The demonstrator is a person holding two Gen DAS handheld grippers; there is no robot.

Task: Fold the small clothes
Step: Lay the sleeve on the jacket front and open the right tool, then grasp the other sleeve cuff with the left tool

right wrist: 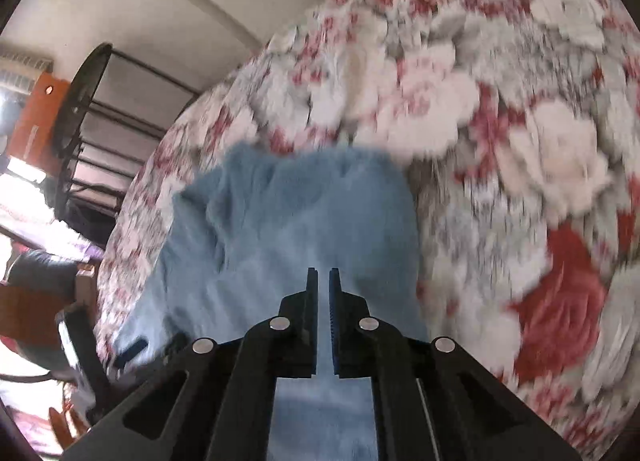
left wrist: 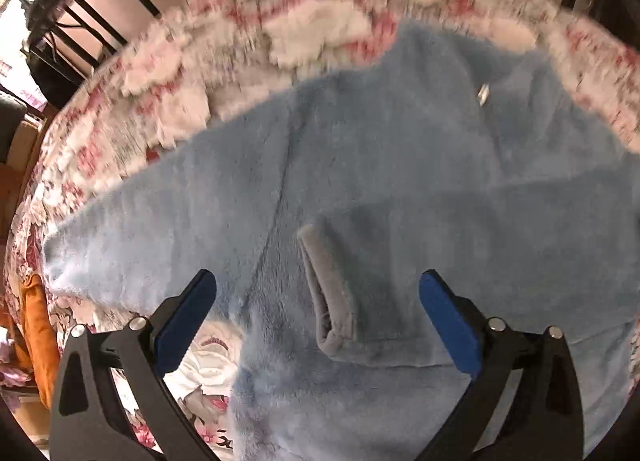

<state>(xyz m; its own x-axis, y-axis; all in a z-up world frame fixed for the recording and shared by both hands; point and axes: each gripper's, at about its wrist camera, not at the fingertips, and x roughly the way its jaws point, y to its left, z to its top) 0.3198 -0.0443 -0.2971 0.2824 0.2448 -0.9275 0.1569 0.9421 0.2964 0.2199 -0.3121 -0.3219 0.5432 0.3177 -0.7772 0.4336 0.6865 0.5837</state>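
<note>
I have a light blue fleece garment (left wrist: pixel 380 181) spread over a floral bedspread (left wrist: pixel 168 73), with one sleeve running out to the left and a gray-lined cuff (left wrist: pixel 326 301) lying on the near part of the fabric. A small metal zipper pull (left wrist: pixel 483 92) shows near the far right of the garment. My left gripper (left wrist: pixel 320 321) hangs above the cuff with its blue-padded fingers (left wrist: pixel 186 325) spread wide, one on each side of the cuff and neither touching it. In the right wrist view the same fleece (right wrist: pixel 288 213) lies on the bedspread (right wrist: pixel 520 141), and my right gripper (right wrist: pixel 323 281) has its fingers (right wrist: pixel 312 301) drawn almost together, only a thin slit left. Blue fabric fills that slit, but I cannot tell whether the pads are pinching it. The bedspread is motion-blurred in both views.
</note>
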